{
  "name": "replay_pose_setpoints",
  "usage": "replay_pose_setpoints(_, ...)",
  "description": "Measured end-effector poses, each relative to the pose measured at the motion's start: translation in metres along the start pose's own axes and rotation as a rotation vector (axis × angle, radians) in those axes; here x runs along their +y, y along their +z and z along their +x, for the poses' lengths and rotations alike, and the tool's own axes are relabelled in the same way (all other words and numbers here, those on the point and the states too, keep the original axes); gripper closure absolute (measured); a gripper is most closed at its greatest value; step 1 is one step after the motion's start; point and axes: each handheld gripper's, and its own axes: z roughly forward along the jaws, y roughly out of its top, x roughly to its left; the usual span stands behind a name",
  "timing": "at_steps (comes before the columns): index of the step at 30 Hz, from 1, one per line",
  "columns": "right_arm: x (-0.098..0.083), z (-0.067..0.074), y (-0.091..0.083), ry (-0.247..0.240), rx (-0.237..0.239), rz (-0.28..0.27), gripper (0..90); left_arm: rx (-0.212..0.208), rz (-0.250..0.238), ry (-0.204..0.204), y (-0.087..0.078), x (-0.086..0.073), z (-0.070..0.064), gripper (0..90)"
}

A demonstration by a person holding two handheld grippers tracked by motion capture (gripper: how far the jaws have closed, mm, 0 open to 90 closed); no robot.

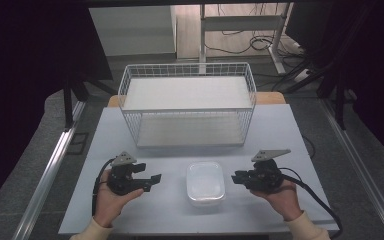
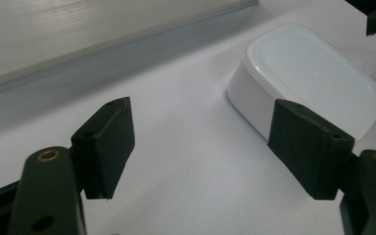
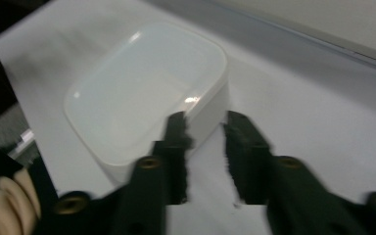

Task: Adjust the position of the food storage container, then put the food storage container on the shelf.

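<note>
Both grippers sit low over the table (image 1: pixel 130 210), one at each side of the white lidded container (image 1: pixel 206 183). Left gripper (image 1: pixel 147 181): held in the person's left hand (image 1: pixel 111 200), jaws spread wide with nothing between them; in the left gripper view the two black pads (image 2: pixel 106 144) stand far apart over bare tabletop, and the container (image 2: pixel 308 78) lies ahead and to the right of them, partly behind the right-hand pad. Right gripper (image 1: pixel 236 178): held in the person's right hand (image 1: pixel 282 197), jaws parted by a narrow gap and gripping nothing; in the right gripper view its fingertips (image 3: pixel 178 129) stand just in front of the container's near corner (image 3: pixel 147 93), with tabletop visible in the gap. The container rests flat on the table between the two grippers, lid on, near the front edge. Behind it, toward the far side of the table, stands a white wire basket (image 1: pixel 187 102), well apart from the container.
</note>
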Motion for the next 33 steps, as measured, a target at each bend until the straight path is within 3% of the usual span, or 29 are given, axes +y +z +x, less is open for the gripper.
replay_pose_setpoints(3,-0.007,0.005,-0.007,0.049,-0.004,-0.055,39.8,-0.001,0.001,-0.001,0.001,0.0,-0.001,24.7)
replay_pose_setpoints(5,-0.012,0.009,-0.007,0.058,-0.02,-0.071,34.4,0.003,-0.016,-0.009,0.001,-0.001,-0.001,25.5)
replay_pose_setpoints(9,-0.014,0.012,-0.004,0.083,0.024,-0.071,28.7,0.001,-0.019,-0.019,0.001,-0.002,-0.001,26.7)
replay_pose_setpoints(11,-0.014,0.012,-0.003,0.112,0.01,-0.08,24.9,-0.004,-0.015,-0.02,0.001,-0.002,-0.002,27.2)
replay_pose_setpoints(15,-0.014,0.011,-0.003,0.106,-0.011,-0.068,25.8,0.001,-0.017,-0.029,0.001,-0.003,-0.005,26.4)
replay_pose_setpoints(24,-0.012,0.01,-0.003,0.131,0.007,-0.095,26.4,-0.013,-0.007,-0.047,0.007,0.005,-0.015,24.5)
replay_pose_setpoints(25,-0.01,0.009,-0.003,0.153,0.024,-0.101,27.5,-0.017,-0.01,-0.048,0.007,0.006,-0.016,24.5)
replay_pose_setpoints(27,-0.008,0.008,-0.003,0.162,0.032,-0.104,27.9,-0.029,-0.011,-0.066,0.008,0.01,-0.018,24.5)
replay_pose_setpoints(28,-0.005,0.008,-0.001,0.183,0.051,-0.108,29.0,-0.044,-0.009,-0.086,0.009,0.011,-0.017,24.6)
replay_pose_setpoints(30,0.0,0.01,0.001,0.173,0.04,-0.108,29.9,-0.085,0.001,-0.135,0.016,0.015,-0.017,24.8)
replay_pose_setpoints(33,0.007,0.014,0.002,0.17,0.049,-0.109,30.7,-0.094,0.011,-0.152,0.022,0.018,-0.019,25.2)
